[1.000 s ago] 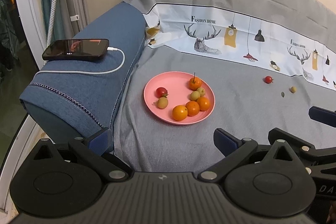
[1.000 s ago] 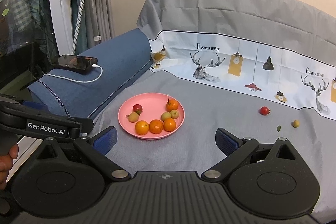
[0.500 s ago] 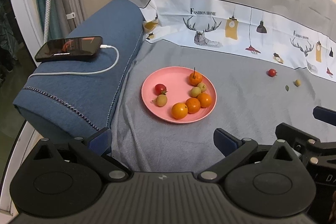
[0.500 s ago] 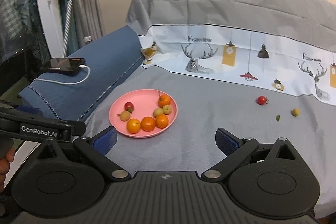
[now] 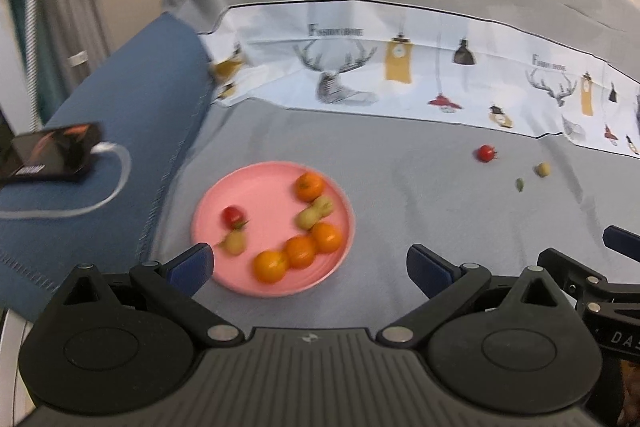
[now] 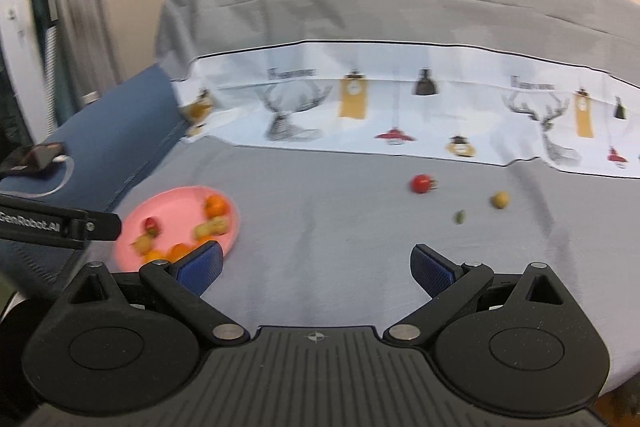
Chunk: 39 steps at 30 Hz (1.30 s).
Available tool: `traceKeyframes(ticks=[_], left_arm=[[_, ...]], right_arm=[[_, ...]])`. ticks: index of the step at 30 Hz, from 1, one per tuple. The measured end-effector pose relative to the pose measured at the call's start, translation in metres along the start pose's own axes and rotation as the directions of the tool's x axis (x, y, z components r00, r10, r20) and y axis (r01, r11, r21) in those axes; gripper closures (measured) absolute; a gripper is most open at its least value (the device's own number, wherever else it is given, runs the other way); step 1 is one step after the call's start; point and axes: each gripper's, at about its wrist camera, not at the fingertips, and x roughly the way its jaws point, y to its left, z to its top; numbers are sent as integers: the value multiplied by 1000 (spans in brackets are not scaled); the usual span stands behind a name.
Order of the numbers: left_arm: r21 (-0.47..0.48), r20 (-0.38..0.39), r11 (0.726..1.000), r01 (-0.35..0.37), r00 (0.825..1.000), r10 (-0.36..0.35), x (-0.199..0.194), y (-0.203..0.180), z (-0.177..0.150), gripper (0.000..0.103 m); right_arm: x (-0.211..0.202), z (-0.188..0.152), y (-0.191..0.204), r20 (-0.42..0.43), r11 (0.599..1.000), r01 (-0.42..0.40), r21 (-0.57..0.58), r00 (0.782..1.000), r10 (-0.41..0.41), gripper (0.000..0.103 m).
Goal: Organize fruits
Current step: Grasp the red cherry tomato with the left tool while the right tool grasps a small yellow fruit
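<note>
Fingers spread wide on both: your left tool (image 5: 308, 263) and right tool (image 6: 316, 263) hold nothing above the grey sofa cover (image 6: 340, 227). Just past your left tool sits the pink plate (image 5: 256, 187), carrying oranges, pale green fruits and a cherry tomato. Well to its right, a loose red tomato (image 6: 420, 183) and a small yellow fruit (image 6: 500, 199) lie on the cover.
</note>
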Motion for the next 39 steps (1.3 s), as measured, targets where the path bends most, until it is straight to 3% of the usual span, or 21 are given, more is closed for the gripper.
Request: traceKeyframes(ticks=[10, 14, 20, 26, 30, 31, 32, 35, 37, 38, 39], left_arm=[[87, -57, 990, 107, 993, -102, 84, -94, 52, 0], [130, -90, 981, 144, 987, -133, 139, -136, 76, 0], [193, -70, 950, 245, 969, -236, 227, -200, 102, 0], [288, -122, 912, 293, 956, -269, 306, -252, 116, 0], [333, -197, 901, 276, 955, -220, 350, -268, 111, 0], [333, -197, 901, 278, 955, -222, 355, -268, 109, 0], [334, -160, 901, 277, 959, -236, 352, -266, 107, 0], [340, -152, 899, 275, 960, -236, 353, -268, 106, 0], [339, -135, 898, 279, 960, -247, 348, -269, 106, 18], [350, -119, 893, 283, 959, -257, 343, -271, 106, 50], [372, -123, 881, 293, 956, -266, 338, -274, 107, 71]], right_arm=[[43, 18, -96, 36, 981, 177, 78, 983, -180, 1], [81, 22, -139, 32, 965, 243, 101, 968, -247, 1], [160, 24, -201, 3, 937, 313, 157, 948, -318, 1], [241, 18, -237, -29, 937, 319, 145, 948, -318, 1], [283, 2, -251, -96, 938, 325, 122, 944, -315, 1], [284, -5, -248, -43, 940, 327, 98, 945, -325, 1], [284, -6, -246, -38, 940, 330, 88, 944, -328, 1], [285, -6, -246, -37, 940, 326, 98, 945, -324, 1], [285, -5, -243, -36, 939, 331, 89, 944, -329, 3], [284, -5, -242, -31, 940, 329, 84, 944, -328, 22], [281, -5, -239, -11, 940, 331, 76, 943, -331, 44]])
